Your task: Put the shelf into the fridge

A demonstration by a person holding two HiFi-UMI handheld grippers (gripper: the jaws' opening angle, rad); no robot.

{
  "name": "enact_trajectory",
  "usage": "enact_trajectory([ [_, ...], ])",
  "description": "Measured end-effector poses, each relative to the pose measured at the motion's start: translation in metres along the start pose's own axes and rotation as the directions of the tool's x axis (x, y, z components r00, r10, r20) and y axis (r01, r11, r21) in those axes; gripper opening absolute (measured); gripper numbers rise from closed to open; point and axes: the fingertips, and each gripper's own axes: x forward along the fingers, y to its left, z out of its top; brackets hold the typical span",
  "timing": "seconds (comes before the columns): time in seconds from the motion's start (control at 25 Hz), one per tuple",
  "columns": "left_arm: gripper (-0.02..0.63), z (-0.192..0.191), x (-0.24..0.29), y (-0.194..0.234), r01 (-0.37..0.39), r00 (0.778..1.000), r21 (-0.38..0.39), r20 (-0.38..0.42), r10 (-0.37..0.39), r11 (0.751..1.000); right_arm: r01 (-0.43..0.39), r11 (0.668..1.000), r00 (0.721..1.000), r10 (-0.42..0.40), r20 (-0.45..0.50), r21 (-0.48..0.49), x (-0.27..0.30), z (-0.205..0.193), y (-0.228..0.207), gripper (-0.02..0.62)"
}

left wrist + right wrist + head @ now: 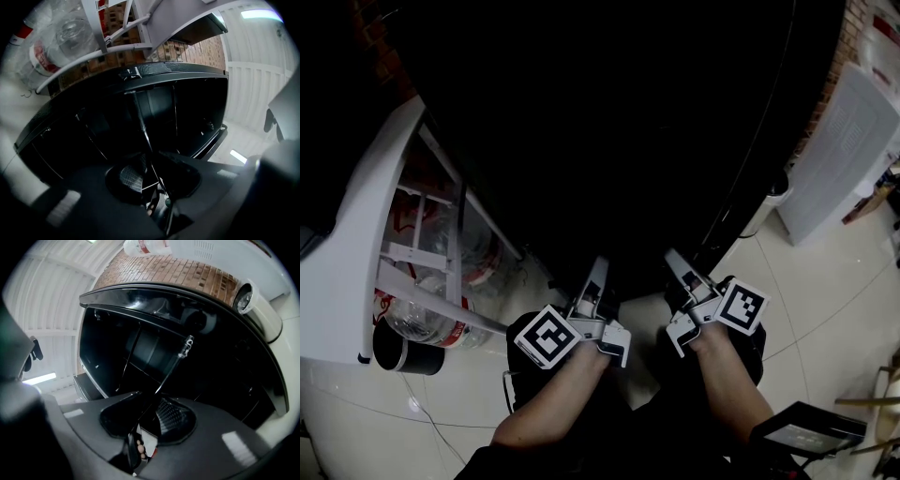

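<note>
Our left gripper [598, 270] and right gripper [679, 266] jaws clamp the shelf [172, 369], with the fridge [609, 141] at 12 o'clock. We judge insertion underway; next, push level.

Bright room with a glossy white floor and a brick wall.
The floor [825, 309] is of large pale tiles with thin joints, and it shines under the lamps. A reddish-brown brick wall [855, 28] closes the room at the far side. A white ribbed unit [848, 150] stands on the floor near this wall. The ceiling [255, 70] is made of white panels, and long strip lights [260, 14] glow on it. A thin cable [427, 412] lies loose on the tiles. At the right edge, pale wooden furniture legs [874, 401] show only in part.
</note>
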Motion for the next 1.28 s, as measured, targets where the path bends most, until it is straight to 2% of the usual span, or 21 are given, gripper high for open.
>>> enact_trajectory([
  [0.2, 0.075, -0.003, -0.010, -0.001, -0.019, 1.000, 0.092, -0.018, 0.021, 0.996, 0.011, 1.000, 1.000, -0.011, 0.012, -0.005, 0.007, 0.005, -0.002, 0.095],
  [0.28, 0.063, -0.005, -0.011, -0.001, -0.009, 1.000, 0.103, -0.022, 0.012, 0.995, 0.023, 1.000, 1.000, -0.023, 0.015, -0.008, 0.011, 0.007, -0.005, 0.095],
  [0.44, 0.060, 0.005, -0.001, 0.002, 0.002, 1.000, 0.087, -0.001, -0.002, 0.996, 0.012, 1.000, 1.000, -0.011, 0.027, -0.023, 0.022, 0.011, -0.002, 0.101],
  [0.6, 0.058, 0.012, 0.010, 0.003, -0.001, 1.000, 0.061, 0.026, -0.001, 0.998, 0.035, 0.999, 0.999, -0.034, 0.028, -0.028, 0.029, 0.014, -0.006, 0.109],
  [0.72, 0.061, 0.013, 0.011, 0.006, -0.032, 0.999, 0.088, 0.037, 0.029, 0.996, 0.040, 0.998, 0.999, -0.040, 0.023, -0.042, 0.029, 0.013, -0.006, 0.114],
  [0.84, 0.061, 0.015, 0.013, 0.006, -0.029, 0.999, 0.088, 0.044, 0.025, 0.996, 0.035, 0.997, 0.999, -0.034, 0.009, -0.063, 0.024, 0.008, -0.001, 0.110],
  [0.96, 0.058, 0.017, 0.017, 0.008, -0.031, 0.999, 0.075, 0.041, 0.028, 0.997, 0.037, 0.997, 0.999, -0.036, 0.007, -0.069, 0.015, 0.001, 0.000, 0.092],
  [1.12, 0.057, 0.020, 0.020, 0.011, -0.034, 0.998, 0.056, 0.050, 0.031, 0.998, 0.020, 0.996, 1.000, -0.019, 0.011, -0.090, 0.014, 0.001, 0.002, 0.015],
  [1.28, 0.057, 0.019, 0.023, 0.009, -0.023, 0.999, 0.057, 0.049, 0.020, 0.998, 0.024, 0.992, 1.000, -0.024, 0.005, -0.126, 0.023, 0.007, 0.005, 0.006],
])
